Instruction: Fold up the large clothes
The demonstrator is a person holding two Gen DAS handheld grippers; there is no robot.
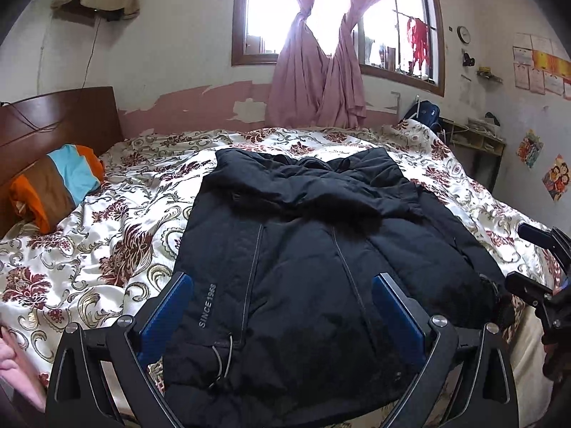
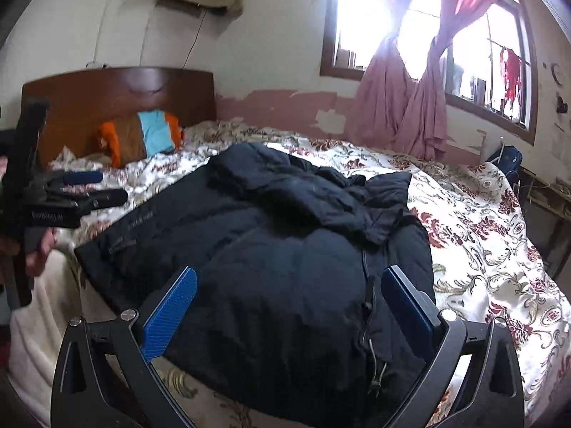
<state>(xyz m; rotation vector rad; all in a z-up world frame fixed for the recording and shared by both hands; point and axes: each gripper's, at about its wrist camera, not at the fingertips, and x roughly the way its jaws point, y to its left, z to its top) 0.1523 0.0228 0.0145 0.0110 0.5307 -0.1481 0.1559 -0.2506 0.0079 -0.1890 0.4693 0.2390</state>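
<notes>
The black jacket [image 2: 285, 235] lies on the bed [image 2: 481, 235] near its front edge, with the right gripper [image 2: 289, 306] wide open above it.

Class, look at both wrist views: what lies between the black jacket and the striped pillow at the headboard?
Only the floral quilt; nothing else sits between the black jacket and the striped pillow. The left wrist view shows it most clearly.
</notes>
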